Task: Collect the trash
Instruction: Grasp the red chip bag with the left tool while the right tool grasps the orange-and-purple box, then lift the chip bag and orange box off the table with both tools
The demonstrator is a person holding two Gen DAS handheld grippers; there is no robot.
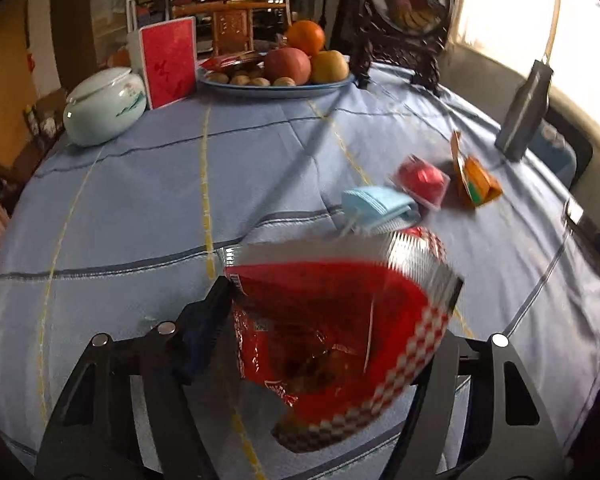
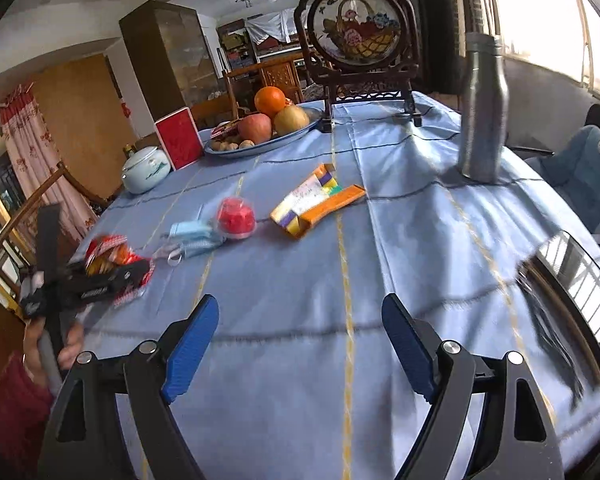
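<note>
Your left hand-held gripper [image 1: 324, 320] is clenched on the red snack wrapper [image 1: 340, 320], lifted just over the desk [image 2: 400, 240]. Your right hand-held gripper [image 2: 300, 344] hangs released, holding nothing. Mask [image 2: 196, 236], red cup [image 2: 236, 216] and orange box [image 2: 316, 204] remain uncollected. Only the right view shows your left hand [image 2: 60, 344]

Bright window [image 2: 548, 20] beside blue-clothed table [image 2: 400, 208]
</note>
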